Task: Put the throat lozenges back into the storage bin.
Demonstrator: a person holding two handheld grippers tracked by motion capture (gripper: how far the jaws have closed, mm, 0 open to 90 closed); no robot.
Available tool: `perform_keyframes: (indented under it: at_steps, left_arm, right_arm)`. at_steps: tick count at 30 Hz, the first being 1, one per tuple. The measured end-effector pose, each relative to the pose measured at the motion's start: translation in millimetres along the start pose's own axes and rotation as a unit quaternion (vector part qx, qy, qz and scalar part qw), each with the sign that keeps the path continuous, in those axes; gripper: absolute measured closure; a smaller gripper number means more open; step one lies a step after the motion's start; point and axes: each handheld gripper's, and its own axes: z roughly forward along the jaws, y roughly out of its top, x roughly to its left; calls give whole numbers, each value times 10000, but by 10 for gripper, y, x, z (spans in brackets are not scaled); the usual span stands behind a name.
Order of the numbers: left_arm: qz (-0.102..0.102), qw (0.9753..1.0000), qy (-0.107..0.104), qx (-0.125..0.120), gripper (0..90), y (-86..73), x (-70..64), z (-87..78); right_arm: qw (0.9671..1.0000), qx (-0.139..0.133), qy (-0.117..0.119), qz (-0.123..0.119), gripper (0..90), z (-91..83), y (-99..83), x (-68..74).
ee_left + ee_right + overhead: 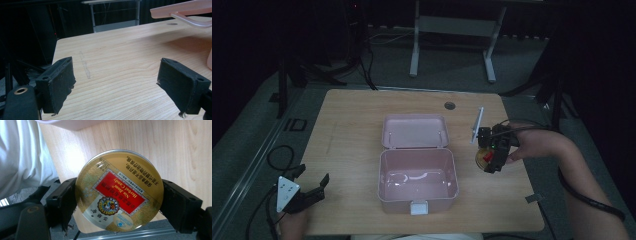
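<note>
Your right gripper (119, 202) had its jaws closed against both sides of a round gold candy tin (119, 190), holding it above the wooden table (347, 120) just right of the open pink box (418, 187). Your left gripper (117, 87) stood wide apart with nothing between its jaws, low at the table's near left corner, well apart from the box.

A round gold tin (119, 191) with a red "Herbal Candy" label was gripped at its rim between the right gripper's (493, 156) jaws. It hung just right of an open, empty pink plastic box (417, 192) mid-table, whose lid (414, 131) lay back.
</note>
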Motion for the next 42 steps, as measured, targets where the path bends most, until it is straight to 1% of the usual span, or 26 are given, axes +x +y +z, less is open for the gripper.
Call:
perform_keyframes:
  at_steps: [3, 4, 5, 9, 12, 13, 14, 15, 16, 17, 20, 21, 22, 23, 24, 25, 26, 27, 30, 33, 36, 38, 40, 42]
  left_arm:
    - [0, 10000, -1, -6, 145, 0, -1, 0]
    - [-1, 10000, -1, -5, 145, 0, -1, 0]
    - [-1, 10000, -1, -5, 145, 0, -1, 0]
    - [3, 10000, -1, 0, 145, 0, -1, 0]
    - [-8, 10000, -2, -12, 145, -1, 0, -1]
    - [-13, 10000, -5, -18, 145, -2, 1, -3]
    - [-19, 10000, -8, -21, 145, -2, 2, -3]
    - [-23, 10000, -11, -21, 145, -2, 2, -3]
    - [-19, 10000, -10, -21, 145, -2, 2, -2]
    - [-14, 10000, -12, -17, 145, -2, 1, -3]
    - [-1, 10000, -17, -15, 145, -1, 0, -2]
    - [-4, 10000, -16, -17, 145, -1, 0, -2]
    - [-13, 10000, -22, -22, 145, -2, 2, -3]
    - [-13, 10000, -22, -22, 145, -2, 2, -3]
    - [-10, 10000, -22, -24, 145, -2, 2, -4]
    - [-10, 10000, -20, -25, 145, -2, 0, -4]
    - [-9, 10000, -24, -26, 145, -2, 0, -4]
    - [-10, 10000, -23, -28, 145, -3, 1, -5]
    - [-17, 10000, -25, -37, 145, -3, 3, -6]
    - [-11, 10000, -25, -42, 145, -4, 2, -8]
    - [-12, 10000, -27, -45, 145, -4, 3, -8]
    - [-5, 10000, -25, -35, 145, -3, 0, -6]
    - [8, 10000, -27, -34, 145, -3, -2, -5]
    - [-3, 10000, -23, -34, 145, -3, 0, -6]
  right_arm:
    - [10000, -23, 27, -60, 201, -47, 46, 33]
    - [9999, -50, 62, -121, 201, -67, 98, 65]
    - [9999, -50, 62, -121, 201, -67, 98, 65]
    - [9994, -137, 127, -293, 201, -44, 256, 134]
    - [9991, -85, 152, -376, 201, -9, 375, 160]
    - [9991, -85, 152, -376, 201, -9, 375, 160]
    - [9989, -51, 156, -443, 201, 6, 455, 177]
    - [9989, -51, 156, -443, 201, 6, 455, 177]
    - [9986, -42, 190, -498, 201, 13, 536, 191]
    - [9984, -37, 199, -524, 201, 15, 578, 202]
    - [9976, 7, 220, -652, 201, 20, 711, 245]
    - [9976, 7, 220, -652, 201, 20, 711, 245]
    - [9971, 37, 210, -734, 201, 21, 800, 280]
    - [9971, 37, 210, -734, 201, 21, 800, 280]
    - [9965, 49, 251, -794, 201, 20, 886, 312]
    - [9965, 49, 251, -794, 201, 20, 886, 312]
    - [9959, 44, 256, -869, 201, 20, 966, 340]
    - [9959, 44, 256, -869, 201, 20, 966, 340]
    - [9951, 70, 226, -959, 201, -4, 1094, 382]
    - [9949, 38, 239, -982, 201, -4, 1136, 390]
    - [9943, 32, 262, -1034, 201, 41, 1172, 394]
    - [9942, 44, 267, -1040, 202, 92, 1186, 394]
    - [9940, 30, 324, -1047, 201, 158, 1195, 388]
    - [9935, 11, 416, -1056, 202, 278, 1203, 378]
